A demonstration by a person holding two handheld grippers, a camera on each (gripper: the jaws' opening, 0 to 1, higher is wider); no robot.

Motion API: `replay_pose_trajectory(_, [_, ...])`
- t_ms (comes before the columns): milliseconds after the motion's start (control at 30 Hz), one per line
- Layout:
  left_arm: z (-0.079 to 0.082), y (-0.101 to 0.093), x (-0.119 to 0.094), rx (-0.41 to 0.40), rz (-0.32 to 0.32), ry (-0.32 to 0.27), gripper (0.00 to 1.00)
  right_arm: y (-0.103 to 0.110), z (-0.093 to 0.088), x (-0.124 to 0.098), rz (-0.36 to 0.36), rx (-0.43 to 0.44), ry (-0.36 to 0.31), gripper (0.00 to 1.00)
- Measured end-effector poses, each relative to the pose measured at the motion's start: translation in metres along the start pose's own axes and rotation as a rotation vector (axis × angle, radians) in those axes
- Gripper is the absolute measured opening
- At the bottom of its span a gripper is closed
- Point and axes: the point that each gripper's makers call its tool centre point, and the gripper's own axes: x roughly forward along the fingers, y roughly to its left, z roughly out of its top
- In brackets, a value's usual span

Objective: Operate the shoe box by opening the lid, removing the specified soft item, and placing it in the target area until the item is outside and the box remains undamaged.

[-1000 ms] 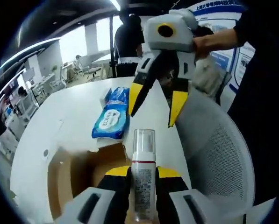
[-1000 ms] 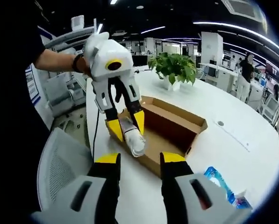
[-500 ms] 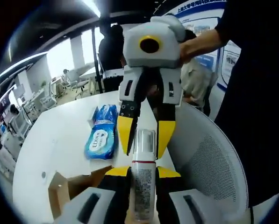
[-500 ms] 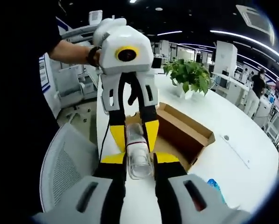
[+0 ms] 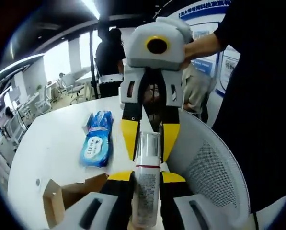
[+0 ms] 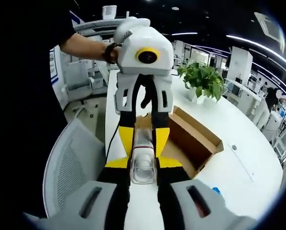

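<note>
A white pump bottle [image 5: 145, 191] with a clear cap is held upright between the jaws of my left gripper [image 5: 146, 176], which is shut on its body. My right gripper [image 5: 150, 139] comes in from above, its yellow fingertips [image 5: 129, 136] pressed on either side of the cap. In the right gripper view the clear cap [image 6: 143, 170] sits between my right gripper's [image 6: 143, 163] own jaws, with the left gripper [image 6: 143, 136] gripping the bottle from the far end. The open cardboard shoe box [image 6: 195, 139] lies on the white table [image 6: 243, 163] behind; one corner of the box [image 5: 71, 191] shows at lower left.
A blue wipes pack [image 5: 95, 146] lies on the table [image 5: 47, 139] beyond the box. A white mesh chair [image 5: 210, 172] stands at the table's edge, under both grippers [image 6: 68, 167]. A potted plant [image 6: 205, 81] sits farther along the table. A person [image 5: 109, 52] stands in the background.
One second ago my right gripper hung open, apart from the bottle. It has since closed on the cap end, and both grippers hold the bottle higher above the box.
</note>
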Motion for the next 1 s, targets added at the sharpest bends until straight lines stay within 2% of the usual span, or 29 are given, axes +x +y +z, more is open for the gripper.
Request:
replay_pose_trajectory(233, [-0.002,0.006,0.002,-0.023,0.027,-0.006,0.23,-0.005,-0.002,-0.001,-0.015,0.038,-0.005,0.17])
replay_pose_trajectory(467, [-0.007,0.005,0.002,-0.019,0.032,0.008,0.24,-0.004,-0.011,-0.002,-0.011,0.049,0.017,0.17])
replay_pose_trajectory(600, [-0.009,0.008,-0.001,-0.022,0.053,0.008,0.3,-0.006,-0.017,-0.004,-0.015,0.066,0.024,0.17])
replay_pose_trajectory(767, [-0.009,0.008,-0.006,-0.049,0.065,-0.014,0.3,-0.011,-0.024,-0.01,-0.026,0.114,0.018,0.17])
replay_pose_trajectory(867, [-0.011,0.012,-0.01,-0.073,0.097,-0.029,0.3,-0.015,-0.029,-0.013,-0.039,0.133,0.018,0.17])
replay_pose_trajectory(1000, [-0.01,0.016,-0.019,-0.146,0.137,-0.086,0.3,-0.019,-0.037,-0.019,-0.048,0.159,0.021,0.17])
